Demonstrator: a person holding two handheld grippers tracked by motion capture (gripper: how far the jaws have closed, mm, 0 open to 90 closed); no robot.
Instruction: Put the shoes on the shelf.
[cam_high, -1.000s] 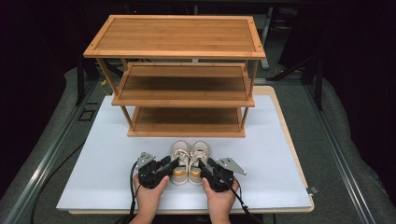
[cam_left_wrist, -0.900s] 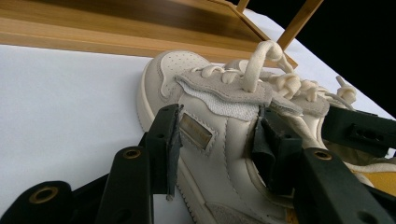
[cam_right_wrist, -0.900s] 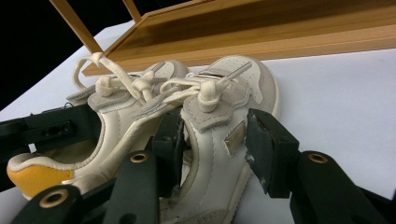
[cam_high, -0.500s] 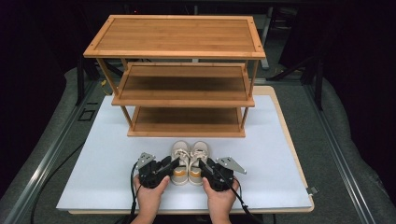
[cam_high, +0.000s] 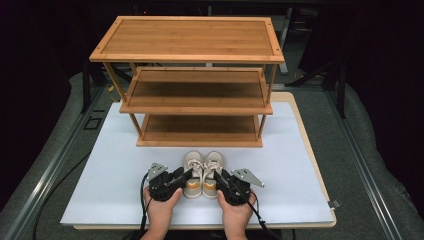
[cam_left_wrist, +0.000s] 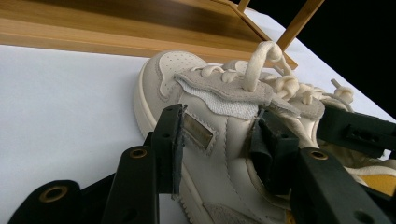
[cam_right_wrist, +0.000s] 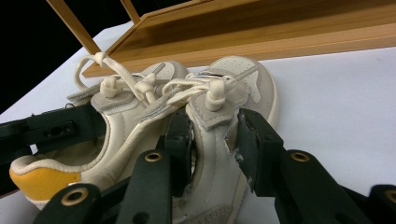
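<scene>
Underneath, a white mat (cam_high: 100, 195) covers the wooden table (cam_high: 306, 131), dark room around.

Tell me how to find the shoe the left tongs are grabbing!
Start at the big wooden rack on the white table. Just in front of its bottom shelf sit two small cream shoes side by side, toes toward the rack. Yours is the left shoe, with the left tongs straddling its outer wall; the right shoe sits in the right tongs.
</scene>
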